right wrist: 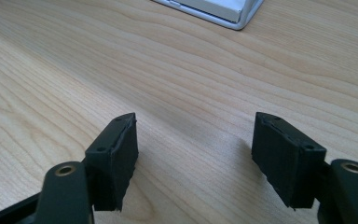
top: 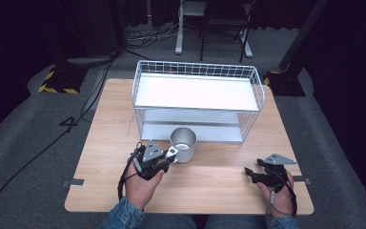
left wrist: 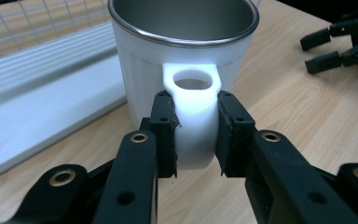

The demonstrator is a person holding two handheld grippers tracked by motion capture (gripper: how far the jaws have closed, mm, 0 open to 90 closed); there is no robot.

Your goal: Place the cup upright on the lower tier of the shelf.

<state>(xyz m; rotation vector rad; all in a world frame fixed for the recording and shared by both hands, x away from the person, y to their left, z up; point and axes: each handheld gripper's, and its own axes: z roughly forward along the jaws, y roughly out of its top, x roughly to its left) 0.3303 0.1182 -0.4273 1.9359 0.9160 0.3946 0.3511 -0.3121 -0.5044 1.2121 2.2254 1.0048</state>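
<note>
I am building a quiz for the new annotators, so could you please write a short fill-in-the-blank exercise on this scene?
1. The left gripper is shut on the mug's ____.
2. The right gripper is ____, with nothing between its jaws.
3. The mug stands on the ____, in front of the wire rack.
4. The rack's top shelf holds ____.

Missing words: handle; open; table; nothing
</note>
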